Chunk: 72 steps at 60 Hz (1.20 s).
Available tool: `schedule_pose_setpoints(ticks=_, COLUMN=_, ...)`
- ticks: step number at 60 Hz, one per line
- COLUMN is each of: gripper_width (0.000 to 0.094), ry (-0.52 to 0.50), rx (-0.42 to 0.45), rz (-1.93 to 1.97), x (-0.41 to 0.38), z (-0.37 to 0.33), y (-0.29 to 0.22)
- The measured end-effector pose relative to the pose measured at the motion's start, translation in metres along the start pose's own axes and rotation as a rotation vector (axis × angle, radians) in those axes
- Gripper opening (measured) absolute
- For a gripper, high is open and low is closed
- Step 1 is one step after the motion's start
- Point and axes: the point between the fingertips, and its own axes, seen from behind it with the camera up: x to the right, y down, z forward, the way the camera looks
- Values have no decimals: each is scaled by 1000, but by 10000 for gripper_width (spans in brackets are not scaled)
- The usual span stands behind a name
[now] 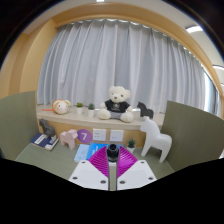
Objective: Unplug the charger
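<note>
My gripper [113, 152] shows with its two white fingers drawn close together and the purple pads [98, 154] slanting in towards the tips. A small dark, round charger plug [113, 150] sits right at the tips, pressed between the two pads. The gripper holds it up in the air in front of a desk. I see no cable and no socket.
Beyond the fingers is a desk with a wooden shelf [95, 113]. A teddy bear [118, 102] sits on the shelf. A white horse figure [153, 138], a purple card [85, 135], a pink figure [68, 139] and a book [44, 141] are on the desk. Green partitions [190, 125] stand at both sides, with curtains behind.
</note>
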Motion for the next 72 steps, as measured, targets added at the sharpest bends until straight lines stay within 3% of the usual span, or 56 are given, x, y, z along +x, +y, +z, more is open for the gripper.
schedule_pose_setpoints(ticks=15, gripper_width=92, ry=-12, rx=-309, rz=39, x=55, z=45, y=182)
schedule_pose_setpoints(ticks=27, gripper_width=120, ry=-42, rx=-426, rz=57, x=49, z=52, y=253)
schedule_pose_setpoints(ticks=37, gripper_width=237, ry=-53, rx=-429, rz=69, x=46, z=54, y=253)
schedule_pose_setpoints(ticks=45, gripper_width=624, ry=-43, rx=-440, rz=21, x=50, z=44, y=236)
schedule_pose_setpoints(ticks=54, gripper_width=847, ry=-13, rx=-330, rz=23, x=48, z=14, y=164)
schedule_pose_setpoints(ticks=63, gripper_width=862, ry=-31, rx=-242, rz=35, x=21, z=-41, y=101)
schedule_pose_setpoints(ticks=72, gripper_width=857, ry=-28, rx=-242, rz=39, x=-4, z=-105, y=94)
